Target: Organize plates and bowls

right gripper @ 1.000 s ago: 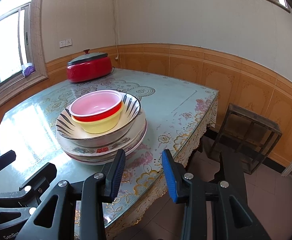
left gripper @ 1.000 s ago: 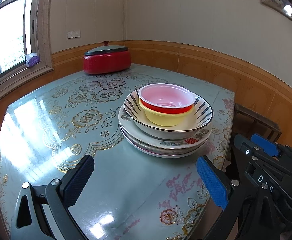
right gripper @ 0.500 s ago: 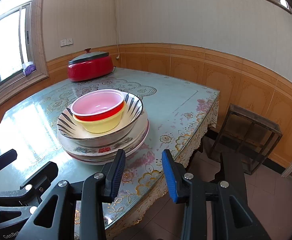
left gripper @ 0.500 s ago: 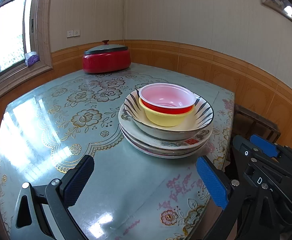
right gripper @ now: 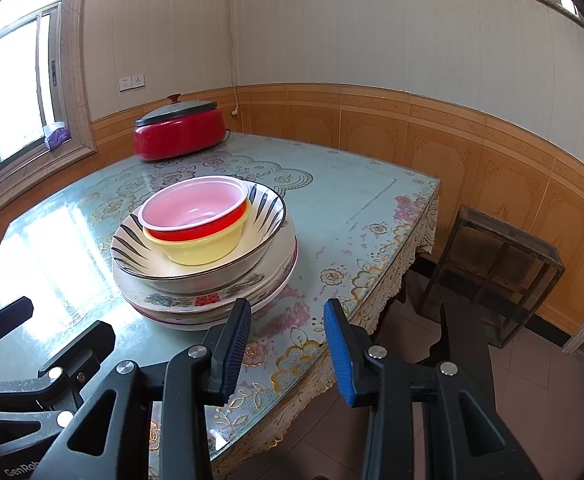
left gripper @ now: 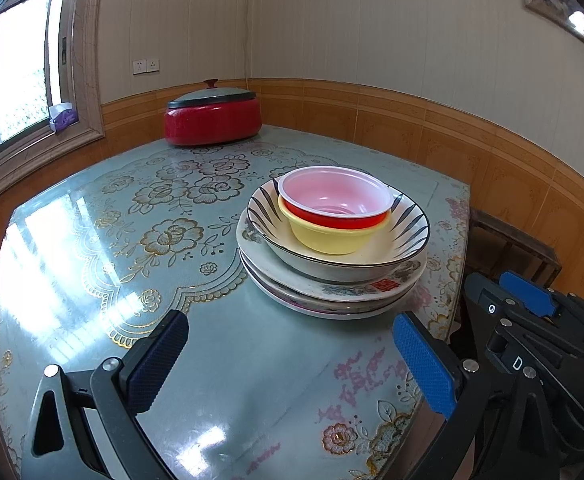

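Observation:
One stack of dishes stands on the table: a red bowl with a pink inside (left gripper: 338,196) (right gripper: 194,208) sits in a yellow bowl (left gripper: 328,236) (right gripper: 204,248), which sits in a wide striped bowl (left gripper: 408,236) (right gripper: 268,216) on top of several flowered plates (left gripper: 332,296) (right gripper: 212,300). My left gripper (left gripper: 288,364) hangs open over the tabletop, short of the stack, with nothing between its fingers. My right gripper (right gripper: 286,344) is open too, narrower, empty, just right of the plates' near rim above the table edge.
A red lidded pot (left gripper: 212,118) (right gripper: 178,132) stands at the far side of the table (left gripper: 92,240). A dark wooden rack (right gripper: 496,272) sits on the floor to the right, below the table's edge. A window sill (left gripper: 32,148) runs along the left wall.

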Demonstrator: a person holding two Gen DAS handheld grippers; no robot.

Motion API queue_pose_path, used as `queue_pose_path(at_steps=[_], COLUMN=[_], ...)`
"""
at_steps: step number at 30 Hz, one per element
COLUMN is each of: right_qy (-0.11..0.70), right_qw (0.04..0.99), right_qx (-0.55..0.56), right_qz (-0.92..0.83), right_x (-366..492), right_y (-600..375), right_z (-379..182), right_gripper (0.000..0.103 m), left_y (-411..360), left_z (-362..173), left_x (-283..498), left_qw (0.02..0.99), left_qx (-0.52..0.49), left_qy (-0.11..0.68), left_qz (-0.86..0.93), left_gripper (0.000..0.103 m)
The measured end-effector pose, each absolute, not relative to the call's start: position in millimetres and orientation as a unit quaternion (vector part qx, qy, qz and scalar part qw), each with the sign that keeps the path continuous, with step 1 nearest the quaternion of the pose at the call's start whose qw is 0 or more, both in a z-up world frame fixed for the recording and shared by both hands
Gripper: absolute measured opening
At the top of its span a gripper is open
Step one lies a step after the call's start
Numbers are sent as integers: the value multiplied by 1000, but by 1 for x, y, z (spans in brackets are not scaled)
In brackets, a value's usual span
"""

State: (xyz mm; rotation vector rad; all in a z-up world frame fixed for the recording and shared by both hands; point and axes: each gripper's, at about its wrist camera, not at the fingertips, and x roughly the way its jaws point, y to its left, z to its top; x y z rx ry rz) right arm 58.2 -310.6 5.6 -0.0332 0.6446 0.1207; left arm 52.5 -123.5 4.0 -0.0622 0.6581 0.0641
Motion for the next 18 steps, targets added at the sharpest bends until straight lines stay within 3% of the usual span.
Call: queue_pose_path(at_steps=[18], right_qy=[323], right_qw=[944], right_qx=[-17], right_qz=[64], right_x=[63], right_y=[-310], right_z=[1], right_gripper=[38], left_y=[-122], left_z=[4], left_x=[53], left_qw=[946], left_qx=[-44], left_qy=[320], left_qz=[23], left_gripper=[99])
